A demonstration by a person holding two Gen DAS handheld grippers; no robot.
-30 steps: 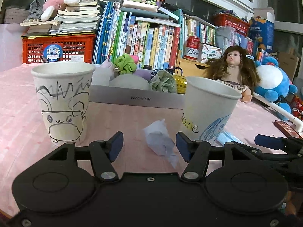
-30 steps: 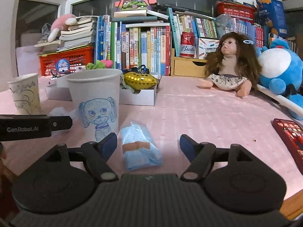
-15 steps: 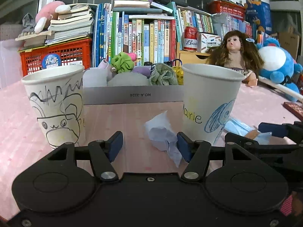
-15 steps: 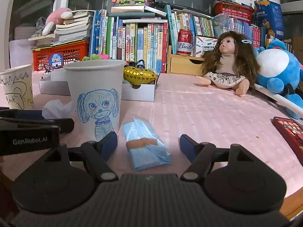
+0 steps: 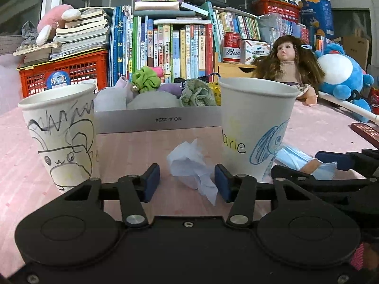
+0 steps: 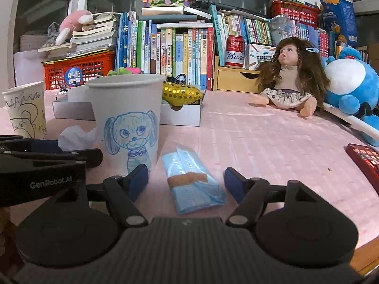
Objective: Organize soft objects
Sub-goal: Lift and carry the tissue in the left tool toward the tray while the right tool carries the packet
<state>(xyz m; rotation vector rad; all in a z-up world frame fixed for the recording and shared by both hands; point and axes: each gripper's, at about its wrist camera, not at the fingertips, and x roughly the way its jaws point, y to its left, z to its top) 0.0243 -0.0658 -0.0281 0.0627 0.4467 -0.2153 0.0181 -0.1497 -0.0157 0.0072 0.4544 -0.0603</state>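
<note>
A crumpled white tissue (image 5: 190, 165) lies on the pink table between the open fingers of my left gripper (image 5: 187, 184). A paper cup with a black drawing (image 5: 60, 135) stands to its left and a cup with a blue dog drawing (image 5: 254, 127) to its right. In the right wrist view a pack of blue face masks (image 6: 193, 179) lies between the open fingers of my right gripper (image 6: 187, 182), just right of the blue-dog cup (image 6: 128, 123). The tissue (image 6: 73, 137) shows behind my left gripper there.
A shallow grey box (image 5: 156, 119) holding scrunchies and soft items sits behind the cups. A doll (image 6: 289, 78), a blue plush (image 6: 350, 87), books and a red crate (image 5: 64, 75) line the back. A red remote (image 6: 364, 158) lies at the right.
Both grippers have moved forward and lower, so the tissue and the mask pack now lie further in between their fingers. Nothing has been gripped.
</note>
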